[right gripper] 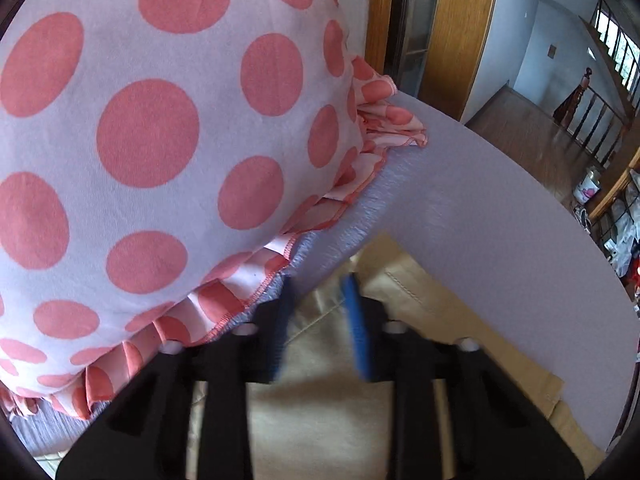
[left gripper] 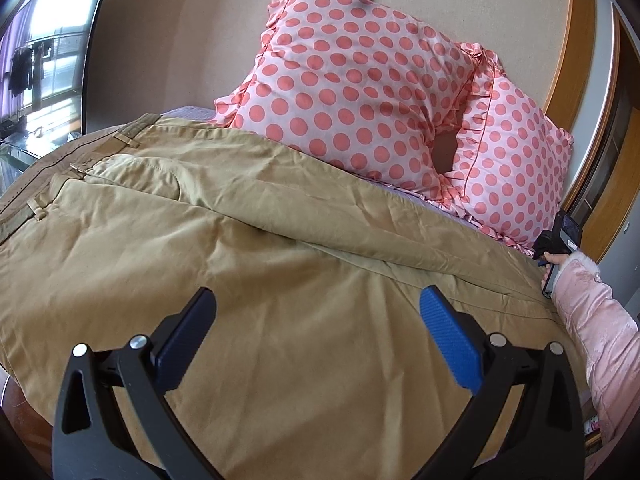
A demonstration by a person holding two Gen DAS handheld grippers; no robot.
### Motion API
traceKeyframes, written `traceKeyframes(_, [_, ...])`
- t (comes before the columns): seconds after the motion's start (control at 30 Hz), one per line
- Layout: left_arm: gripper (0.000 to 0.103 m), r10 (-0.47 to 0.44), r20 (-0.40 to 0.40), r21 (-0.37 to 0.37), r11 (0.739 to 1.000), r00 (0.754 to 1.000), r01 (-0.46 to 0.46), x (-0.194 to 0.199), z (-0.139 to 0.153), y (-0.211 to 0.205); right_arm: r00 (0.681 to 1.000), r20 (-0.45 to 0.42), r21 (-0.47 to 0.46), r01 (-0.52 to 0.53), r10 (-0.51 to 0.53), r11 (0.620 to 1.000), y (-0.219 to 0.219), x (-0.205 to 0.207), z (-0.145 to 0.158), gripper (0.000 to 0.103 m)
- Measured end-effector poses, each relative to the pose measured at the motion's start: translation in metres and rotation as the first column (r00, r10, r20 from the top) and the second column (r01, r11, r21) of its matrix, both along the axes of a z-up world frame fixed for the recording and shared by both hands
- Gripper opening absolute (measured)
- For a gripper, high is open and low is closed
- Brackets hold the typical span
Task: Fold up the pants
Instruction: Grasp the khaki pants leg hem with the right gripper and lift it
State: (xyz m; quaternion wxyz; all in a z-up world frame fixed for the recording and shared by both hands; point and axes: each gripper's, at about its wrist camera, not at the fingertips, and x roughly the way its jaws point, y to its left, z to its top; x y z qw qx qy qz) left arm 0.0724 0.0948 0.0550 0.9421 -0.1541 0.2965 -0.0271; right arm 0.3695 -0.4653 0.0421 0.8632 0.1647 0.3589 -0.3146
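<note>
Tan pants (left gripper: pixel 248 248) lie spread on the bed, waistband with belt loops at the far left, legs running right. My left gripper (left gripper: pixel 318 300) is open just above the cloth near its front middle, holding nothing. In the right wrist view my right gripper (right gripper: pixel 320 284) hovers over the hem end of the pants (right gripper: pixel 404 292), its blue fingers (right gripper: pixel 354 308) apart by a narrow gap with tan cloth showing between and below them. The frames do not show whether it grips the cloth. The right gripper body and the hand holding it (left gripper: pixel 554 248) show at the far right of the left wrist view.
Two pink polka-dot pillows (left gripper: pixel 360 80) (right gripper: pixel 140 140) lean against the wall behind the pants, close to the right gripper. The lilac bed sheet (right gripper: pixel 500 232) ends at an edge on the right; beyond it are a wooden door frame (right gripper: pixel 452 32) and floor.
</note>
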Motion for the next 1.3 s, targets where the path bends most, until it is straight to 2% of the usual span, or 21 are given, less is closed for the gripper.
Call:
traceKeyframes(0.1, [0.101, -0.014, 0.001, -0.022, 1.000, 1.000, 0.014, -0.003, -0.001, 0.001, 0.993, 0.102, 0.095, -0.067, 0.057, 0.993, -0.012, -0.026, -0.006, 0.004])
traceKeyframes(0.13, [0.101, -0.016, 0.007, -0.027, 1.000, 1.000, 0.016, -0.006, 0.000, 0.001, 0.986, 0.153, 0.150, -0.086, 0.063, 0.985, -0.018, -0.038, -0.007, 0.004])
traceKeyframes(0.2, [0.101, -0.006, 0.016, -0.025, 1.000, 1.000, 0.007, -0.012, 0.003, 0.003, 0.963, 0.256, 0.201, -0.136, 0.082, 0.970, -0.020, -0.064, -0.002, 0.004])
traceKeyframes(0.27, [0.101, 0.001, 0.027, -0.034, 0.999, 1.000, 0.000, -0.017, 0.007, 0.006, 0.922, 0.371, 0.235, -0.210, 0.112, 0.949, -0.015, -0.102, 0.011, 0.004])
traceKeyframes(0.33, [0.101, 0.013, 0.041, -0.045, 0.999, 0.999, -0.011, -0.022, 0.009, 0.009, 0.861, 0.488, 0.258, -0.297, 0.142, 0.919, -0.011, -0.152, 0.016, 0.004])
traceKeyframes(0.4, [0.101, 0.023, 0.047, -0.051, 0.998, 0.999, -0.021, -0.026, 0.011, 0.013, 0.810, 0.563, 0.253, -0.356, 0.162, 0.899, -0.007, -0.207, 0.013, 0.004])
traceKeyframes(0.47, [0.101, 0.026, 0.049, -0.066, 0.998, 0.998, -0.023, -0.028, 0.013, 0.017, 0.804, 0.570, 0.254, -0.368, 0.169, 0.894, -0.005, -0.243, 0.008, 0.004])
traceKeyframes(0.57, [0.101, 0.040, 0.049, -0.075, 0.997, 0.998, -0.036, -0.024, 0.016, 0.022, 0.838, 0.522, 0.306, -0.358, 0.159, 0.882, -0.006, -0.274, -0.023, 0.004])
traceKeyframes(0.67, [0.101, 0.033, 0.034, -0.103, 0.994, 0.999, -0.030, -0.012, 0.018, 0.029, 0.869, 0.474, 0.379, -0.346, 0.142, 0.858, -0.005, -0.296, -0.038, 0.006])
traceKeyframes(0.7, [0.101, 0.030, 0.026, -0.121, 0.992, 0.999, -0.027, -0.007, 0.018, 0.033, 0.875, 0.465, 0.393, -0.339, 0.133, 0.855, -0.006, -0.297, -0.040, 0.011])
traceKeyframes(0.83, [0.101, 0.042, -0.002, -0.161, 0.986, 0.999, -0.041, 0.003, 0.024, 0.052, 0.898, 0.428, 0.456, -0.309, 0.100, 0.835, -0.013, -0.293, -0.048, 0.022])
traceKeyframes(0.9, [0.101, 0.056, 0.005, -0.151, 0.987, 0.998, -0.055, 0.006, 0.030, 0.061, 0.905, 0.416, 0.502, -0.308, 0.087, 0.808, -0.015, -0.290, -0.056, 0.029])
traceKeyframes(1.0, [0.101, 0.059, 0.007, -0.128, 0.990, 0.998, -0.058, 0.015, 0.036, 0.072, 0.898, 0.437, 0.576, -0.315, 0.042, 0.754, -0.021, -0.285, -0.066, 0.033])
traceKeyframes(1.13, [0.101, 0.047, -0.027, -0.155, 0.987, 0.999, -0.051, 0.040, 0.039, 0.086, 0.899, 0.438, 0.592, -0.294, 0.007, 0.751, -0.022, -0.275, -0.063, 0.040])
traceKeyframes(1.17, [0.101, 0.040, -0.035, -0.160, 0.986, 0.999, -0.045, 0.048, 0.040, 0.088, 0.899, 0.437, 0.571, -0.297, 0.023, 0.766, -0.021, -0.271, -0.060, 0.038])
traceKeyframes(1.2, [0.101, 0.031, -0.045, -0.164, 0.986, 0.998, -0.038, 0.056, 0.041, 0.089, 0.898, 0.438, 0.544, -0.308, 0.049, 0.780, -0.020, -0.267, -0.059, 0.010])
traceKeyframes(1.23, [0.101, 0.026, -0.065, -0.171, 0.985, 0.998, -0.037, 0.067, 0.041, 0.091, 0.887, 0.458, 0.532, -0.334, 0.067, 0.778, -0.019, -0.266, -0.058, 0.002])
traceKeyframes(1.3, [0.101, 0.042, -0.113, -0.198, 0.978, 0.993, -0.064, 0.089, 0.040, 0.095, 0.831, 0.552, 0.509, -0.403, 0.071, 0.761, -0.022, -0.278, -0.053, 0.002])
